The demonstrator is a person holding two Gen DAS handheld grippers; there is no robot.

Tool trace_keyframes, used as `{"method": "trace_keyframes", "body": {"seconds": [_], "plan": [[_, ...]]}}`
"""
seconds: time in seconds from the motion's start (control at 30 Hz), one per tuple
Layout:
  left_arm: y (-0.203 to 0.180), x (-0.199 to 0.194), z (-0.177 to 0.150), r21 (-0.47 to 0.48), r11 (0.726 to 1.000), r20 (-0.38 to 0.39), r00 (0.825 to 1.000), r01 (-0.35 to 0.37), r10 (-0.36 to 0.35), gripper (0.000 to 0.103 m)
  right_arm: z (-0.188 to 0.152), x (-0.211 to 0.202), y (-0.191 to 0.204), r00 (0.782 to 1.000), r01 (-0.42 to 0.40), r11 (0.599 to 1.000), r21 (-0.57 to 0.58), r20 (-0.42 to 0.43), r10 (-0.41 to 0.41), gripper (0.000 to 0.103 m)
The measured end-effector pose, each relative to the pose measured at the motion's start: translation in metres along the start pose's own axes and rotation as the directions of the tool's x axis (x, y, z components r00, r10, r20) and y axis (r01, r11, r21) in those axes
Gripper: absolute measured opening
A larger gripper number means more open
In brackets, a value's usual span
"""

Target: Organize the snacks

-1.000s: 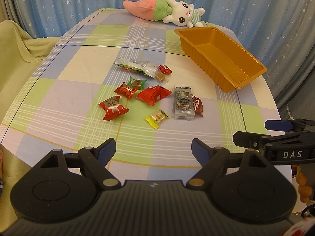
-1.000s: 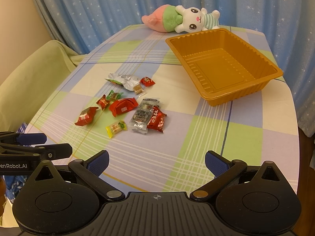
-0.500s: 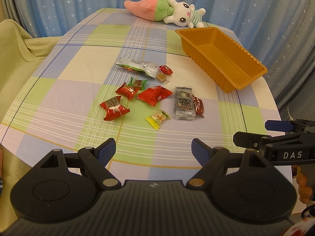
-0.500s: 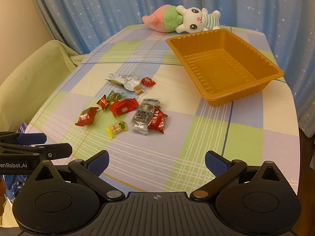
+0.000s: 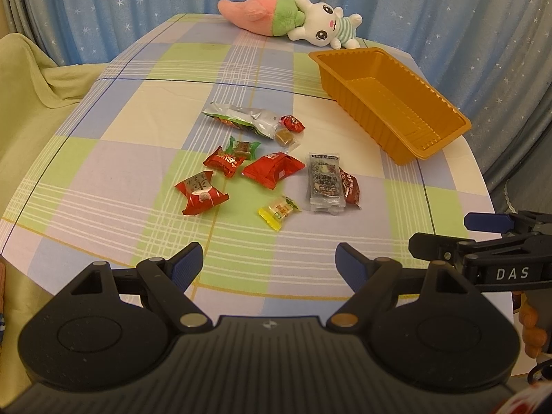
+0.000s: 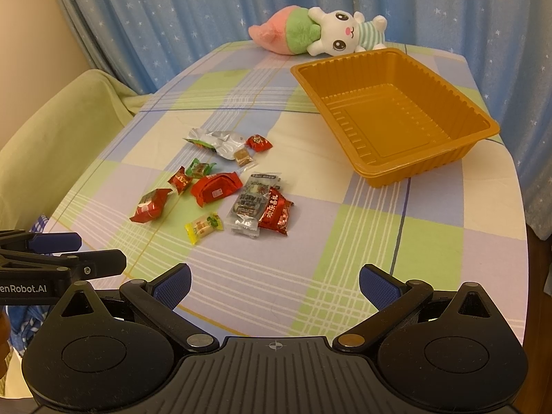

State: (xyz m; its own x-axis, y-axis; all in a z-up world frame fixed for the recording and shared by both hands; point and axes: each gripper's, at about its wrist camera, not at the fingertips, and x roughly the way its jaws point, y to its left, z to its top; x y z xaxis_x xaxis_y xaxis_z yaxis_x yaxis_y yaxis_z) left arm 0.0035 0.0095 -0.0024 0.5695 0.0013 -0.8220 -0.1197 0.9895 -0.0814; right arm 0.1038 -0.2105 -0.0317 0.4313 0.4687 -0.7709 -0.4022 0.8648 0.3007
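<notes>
Several wrapped snacks lie loose mid-table: a silver pouch (image 5: 241, 119), red packets (image 5: 270, 169) (image 5: 200, 196), a yellow candy (image 5: 278, 211), a clear dark packet (image 5: 324, 181). The same packets show in the right wrist view: red packet (image 6: 216, 187), yellow candy (image 6: 203, 226). An empty orange tray (image 5: 390, 103) (image 6: 393, 110) stands at the back right. My left gripper (image 5: 269, 264) is open and empty near the table's front edge. My right gripper (image 6: 274, 284) is open and empty, to the right of the left one.
A plush rabbit with a pink carrot (image 5: 293, 22) (image 6: 317, 31) lies at the table's far edge. Blue star curtains hang behind. A green-covered chair (image 5: 31, 79) stands at the left. The checked tablecloth (image 5: 138, 179) covers the table.
Both grippers have barely moved; the view has shifted very slightly. The snacks and tray have not moved.
</notes>
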Motion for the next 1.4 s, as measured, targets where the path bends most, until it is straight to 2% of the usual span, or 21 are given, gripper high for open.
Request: {"method": "trace_keyframes", "body": {"seconds": [0.33,0.9,0.97,1.1,1.33,1.4], "plan": [[0.015,0.016,0.003,-0.01,0.999,-0.001,0.999,-0.043,0.043,0.083,0.003,0.005,-0.01,1.0,0.007,1.0,0.029,0.017,-0.008,0.103],[0.048,0.056,0.018,-0.051,0.995,0.069,0.993,-0.089,0.093,0.08,0.013,0.028,-0.02,0.997,-0.002,0.997,0.083,0.074,-0.004,0.103],[0.051,0.063,0.022,-0.052,0.995,0.072,0.993,-0.089,0.093,0.074,0.014,0.031,-0.022,0.997,0.005,0.996,0.092,0.074,-0.011,0.103],[0.057,0.078,0.032,-0.059,0.994,0.064,0.993,-0.095,0.099,0.072,0.018,0.036,-0.025,0.997,0.015,0.994,0.11,0.072,-0.023,0.103],[0.066,0.107,0.048,-0.047,0.994,0.022,0.995,-0.1,0.101,0.06,0.023,0.045,-0.029,0.997,0.039,0.989,0.141,0.058,-0.048,0.103],[0.068,0.114,0.05,-0.041,0.994,0.005,0.995,-0.102,0.103,0.059,0.023,0.047,-0.03,0.997,0.044,0.988,0.15,0.054,-0.053,0.103]]}}
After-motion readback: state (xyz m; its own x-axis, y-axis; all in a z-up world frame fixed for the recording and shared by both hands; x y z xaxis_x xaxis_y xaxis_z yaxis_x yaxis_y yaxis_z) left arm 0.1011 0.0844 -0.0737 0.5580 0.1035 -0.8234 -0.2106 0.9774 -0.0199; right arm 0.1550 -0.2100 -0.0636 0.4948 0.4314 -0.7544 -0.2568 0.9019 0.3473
